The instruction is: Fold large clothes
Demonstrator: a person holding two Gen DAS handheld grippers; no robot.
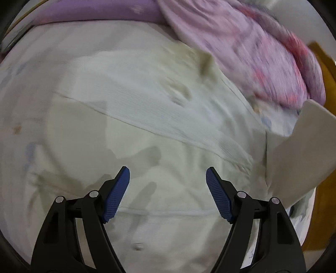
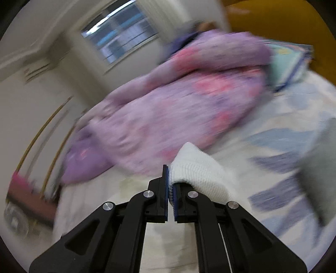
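A large white garment (image 1: 147,109) lies spread flat on the bed and fills the left wrist view. A ribbed knit band crosses it diagonally, and a small button (image 1: 137,246) shows near the bottom. My left gripper (image 1: 168,174) hovers over it, pointing steeply down, jaws wide apart with nothing between the blue pads (image 1: 116,195). In the right wrist view, my right gripper (image 2: 170,181) is shut on a fold of white ribbed knit (image 2: 199,170), lifted off the bed. The fabric covers the tip of its right finger.
A crumpled purple and pink floral blanket (image 2: 168,105) (image 1: 252,52) lies past the garment, with a purple pillow (image 1: 94,10) behind it. A pale smooth flap (image 1: 304,147) rises at the right. The bedsheet (image 2: 273,136) has blue patches. A folded teal cloth (image 2: 289,63) sits far right.
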